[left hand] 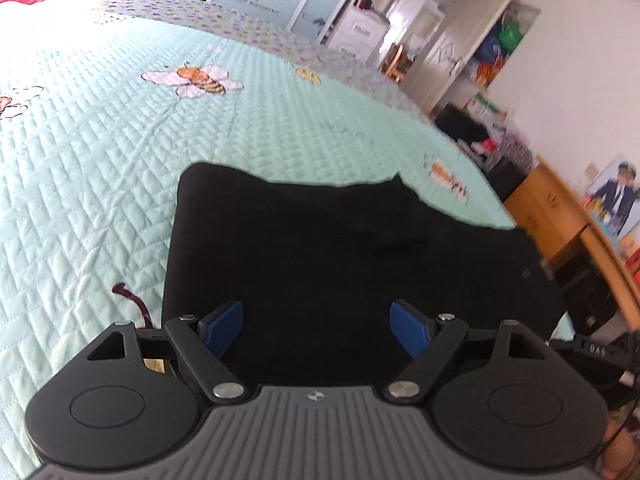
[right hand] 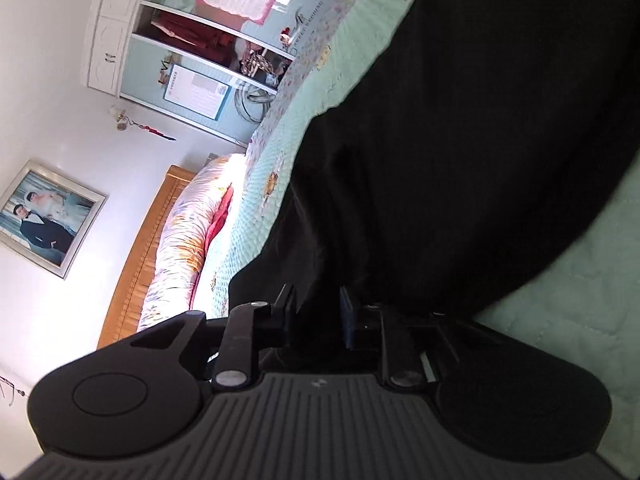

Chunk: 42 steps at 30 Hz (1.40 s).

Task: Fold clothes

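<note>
A black garment [left hand: 340, 248] lies spread on the mint quilted bedspread [left hand: 100, 168]. In the left wrist view my left gripper [left hand: 316, 326] hovers over the garment's near edge, its blue pads [left hand: 222, 330] wide apart and nothing between them. In the right wrist view, which is rolled on its side, the same black garment [right hand: 440, 140] drapes across the bedspread [right hand: 580, 300]. My right gripper [right hand: 318, 312] has its fingers [right hand: 288, 308] a narrow gap apart. Dark cloth fills the gap, and I see no pad pressing on it.
A floral duvet roll [right hand: 188, 236] lies against the wooden headboard [right hand: 136, 264]. White wardrobes and shelves [left hand: 400, 32] stand beyond the bed's far side. A wooden desk [left hand: 560, 216] stands to the right of the bed. A black cable [left hand: 592, 346] trails near the left gripper.
</note>
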Each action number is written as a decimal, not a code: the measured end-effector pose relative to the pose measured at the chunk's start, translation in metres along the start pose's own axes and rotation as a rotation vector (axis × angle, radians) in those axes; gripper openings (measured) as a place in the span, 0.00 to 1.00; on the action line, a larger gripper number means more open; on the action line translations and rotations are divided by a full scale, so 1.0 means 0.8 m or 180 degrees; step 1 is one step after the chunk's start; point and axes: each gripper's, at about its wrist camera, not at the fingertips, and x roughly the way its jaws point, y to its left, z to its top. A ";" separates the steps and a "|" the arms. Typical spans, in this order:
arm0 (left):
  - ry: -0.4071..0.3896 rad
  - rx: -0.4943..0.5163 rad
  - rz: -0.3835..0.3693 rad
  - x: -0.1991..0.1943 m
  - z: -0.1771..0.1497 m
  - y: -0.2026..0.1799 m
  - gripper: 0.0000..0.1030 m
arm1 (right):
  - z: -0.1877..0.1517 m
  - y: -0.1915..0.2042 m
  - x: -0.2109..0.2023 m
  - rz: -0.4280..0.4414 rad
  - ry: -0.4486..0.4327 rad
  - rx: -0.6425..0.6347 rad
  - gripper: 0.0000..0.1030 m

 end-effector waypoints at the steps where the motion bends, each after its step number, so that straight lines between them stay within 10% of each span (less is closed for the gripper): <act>1: -0.0066 -0.0066 0.0006 -0.007 0.004 0.004 0.81 | 0.001 0.003 -0.005 0.0036 -0.0065 0.0027 0.39; 4: -0.0183 -0.0183 0.0143 -0.029 0.011 0.016 0.81 | 0.005 0.002 -0.021 0.0051 -0.0255 0.0150 0.70; 12: -0.0156 -0.0053 0.0386 -0.070 -0.013 0.030 0.81 | 0.001 -0.014 -0.022 -0.0130 -0.0290 0.0344 0.70; 31: 0.0060 0.2839 0.1115 -0.043 -0.127 -0.070 0.81 | -0.002 -0.020 -0.009 -0.0023 -0.0231 0.0473 0.72; 42: -0.0039 0.3506 0.1588 -0.035 -0.128 -0.082 0.82 | -0.004 -0.021 -0.014 0.0025 -0.0234 0.0496 0.72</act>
